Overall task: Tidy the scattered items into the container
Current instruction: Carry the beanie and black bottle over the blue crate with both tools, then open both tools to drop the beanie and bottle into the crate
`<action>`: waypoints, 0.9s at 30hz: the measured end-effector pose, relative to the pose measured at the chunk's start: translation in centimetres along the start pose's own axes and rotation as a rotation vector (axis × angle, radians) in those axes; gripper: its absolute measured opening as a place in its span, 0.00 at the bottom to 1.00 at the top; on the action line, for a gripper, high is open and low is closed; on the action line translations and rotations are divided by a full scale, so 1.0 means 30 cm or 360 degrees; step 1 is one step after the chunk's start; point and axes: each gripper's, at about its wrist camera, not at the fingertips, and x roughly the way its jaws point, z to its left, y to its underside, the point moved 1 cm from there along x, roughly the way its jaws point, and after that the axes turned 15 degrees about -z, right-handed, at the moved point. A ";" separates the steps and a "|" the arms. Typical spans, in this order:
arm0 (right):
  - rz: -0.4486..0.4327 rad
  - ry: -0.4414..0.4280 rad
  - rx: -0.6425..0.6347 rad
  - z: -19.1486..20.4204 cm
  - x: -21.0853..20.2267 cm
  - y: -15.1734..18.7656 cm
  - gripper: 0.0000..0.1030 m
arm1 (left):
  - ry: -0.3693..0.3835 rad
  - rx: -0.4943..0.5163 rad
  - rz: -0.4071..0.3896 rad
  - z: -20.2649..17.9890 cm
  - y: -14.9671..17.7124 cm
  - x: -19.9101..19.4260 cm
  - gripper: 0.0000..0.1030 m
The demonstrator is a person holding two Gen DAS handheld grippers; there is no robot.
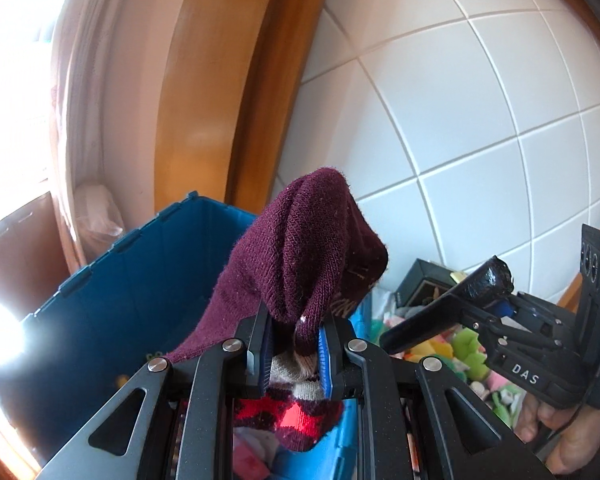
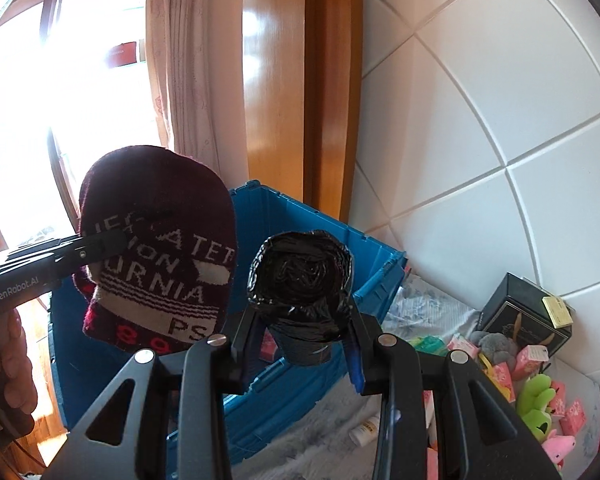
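Seemingly above the blue crate [image 2: 312, 240], grippers clamp a maroon sock [image 1: 300, 248] and black roll [image 2: 302, 280].

- The near wall and much of the floor of the blue crate [image 1: 112, 292] are hidden behind the maroon sock [image 1: 300, 248] and the left gripper [image 1: 294, 354]
- The sock's woven lettering is cut short by folds
- The window [image 2: 60, 60] is washed out by glare
- The pile of soft toys [image 2: 536, 396] is cropped at the right edge
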 end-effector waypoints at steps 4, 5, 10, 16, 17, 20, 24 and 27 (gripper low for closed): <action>0.0046 -0.0029 -0.0003 0.025 0.102 -0.018 0.33 | -0.0074 -0.0022 -0.0007 0.095 -0.025 0.027 0.17; 0.0052 -0.0029 -0.0011 0.032 0.124 -0.023 0.33 | -0.0090 -0.0027 -0.0009 0.115 -0.024 0.037 0.17; 0.0078 -0.0034 -0.0031 0.058 0.218 -0.051 0.33 | -0.0167 -0.0057 -0.0017 0.215 -0.040 0.073 0.17; 0.0125 -0.0067 -0.0023 0.071 0.315 -0.066 0.33 | -0.0190 -0.0075 -0.0014 0.260 -0.052 0.113 0.28; 0.0132 -0.0057 -0.0036 0.073 0.329 -0.067 0.33 | -0.0190 -0.0087 -0.0017 0.272 -0.056 0.121 0.53; 0.0088 -0.0012 -0.0012 0.068 0.332 -0.078 0.52 | -0.0221 -0.0142 -0.0105 0.300 -0.071 0.107 0.99; 0.0082 -0.0015 -0.0014 0.070 0.316 -0.066 0.52 | -0.0231 -0.0115 -0.0098 0.295 -0.064 0.102 0.99; 0.0090 -0.0012 0.0004 0.068 0.303 -0.060 0.52 | -0.0227 -0.0129 -0.0075 0.306 -0.053 0.117 0.99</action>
